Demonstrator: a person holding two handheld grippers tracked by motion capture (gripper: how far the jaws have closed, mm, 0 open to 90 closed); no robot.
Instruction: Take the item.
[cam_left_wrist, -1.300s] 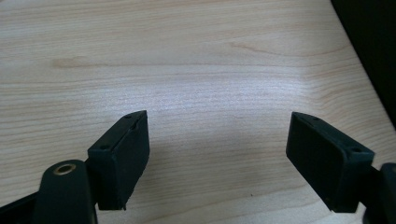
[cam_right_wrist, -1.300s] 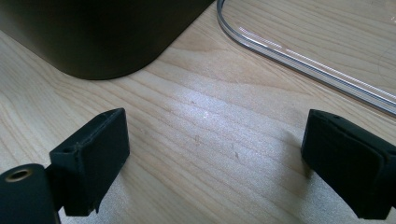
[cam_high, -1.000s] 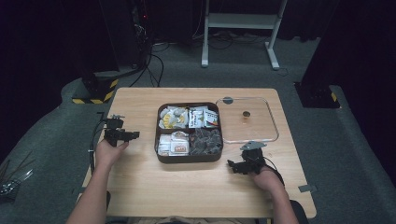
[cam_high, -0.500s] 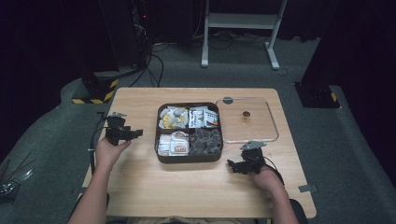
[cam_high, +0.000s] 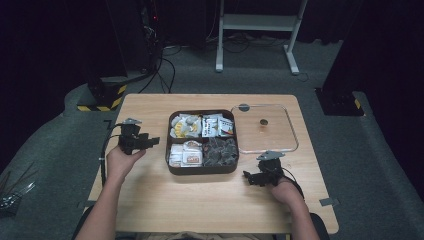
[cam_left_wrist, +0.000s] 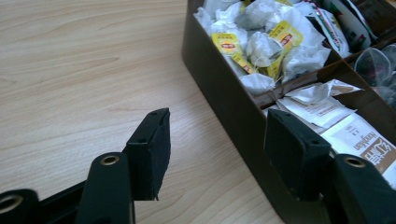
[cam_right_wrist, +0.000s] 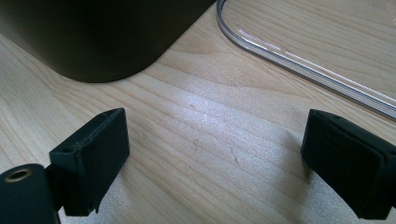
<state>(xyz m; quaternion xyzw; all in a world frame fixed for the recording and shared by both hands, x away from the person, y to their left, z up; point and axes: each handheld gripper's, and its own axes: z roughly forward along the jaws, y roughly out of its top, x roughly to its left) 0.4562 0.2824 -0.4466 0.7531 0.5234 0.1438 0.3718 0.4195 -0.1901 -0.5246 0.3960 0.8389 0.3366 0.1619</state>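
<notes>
1. A dark brown tray (cam_high: 202, 169) with four compartments sits on the counter between the two sets of tongs, just to the right of the left tongs (cam_high: 150, 141) and just to the left of the right tongs (cam_high: 248, 176).
2. Seen from the left gripper view, the compartment nearest those tongs on the far side holds white tea bags with yellow tags (cam_left_wrist: 261, 44).
3. The compartment right in front of the left tongs' right-hand jaw holds flat white and brown sachets (cam_left_wrist: 345, 128).
4. In the high view, the tray's far right compartment holds white packets with red and dark print (cam_high: 219, 125), and its near right compartment holds dark grey pouches (cam_high: 219, 150).
5. A clear lid (cam_high: 265, 129) with a small round knob lies flat on the counter beyond the right tongs, touching or just beside the tray's right wall; its rim crosses the top of the right gripper view.
6. Both tongs are spread wide with nothing between their jaws, the right pair low over bare wood.
7. The counter (cam_high: 200, 205) is pale wood; around it lies grey floor (cam_high: 380, 165), with cables (cam_high: 165, 70) and a white metal stand (cam_high: 260, 25) beyond in a dark room.
</notes>
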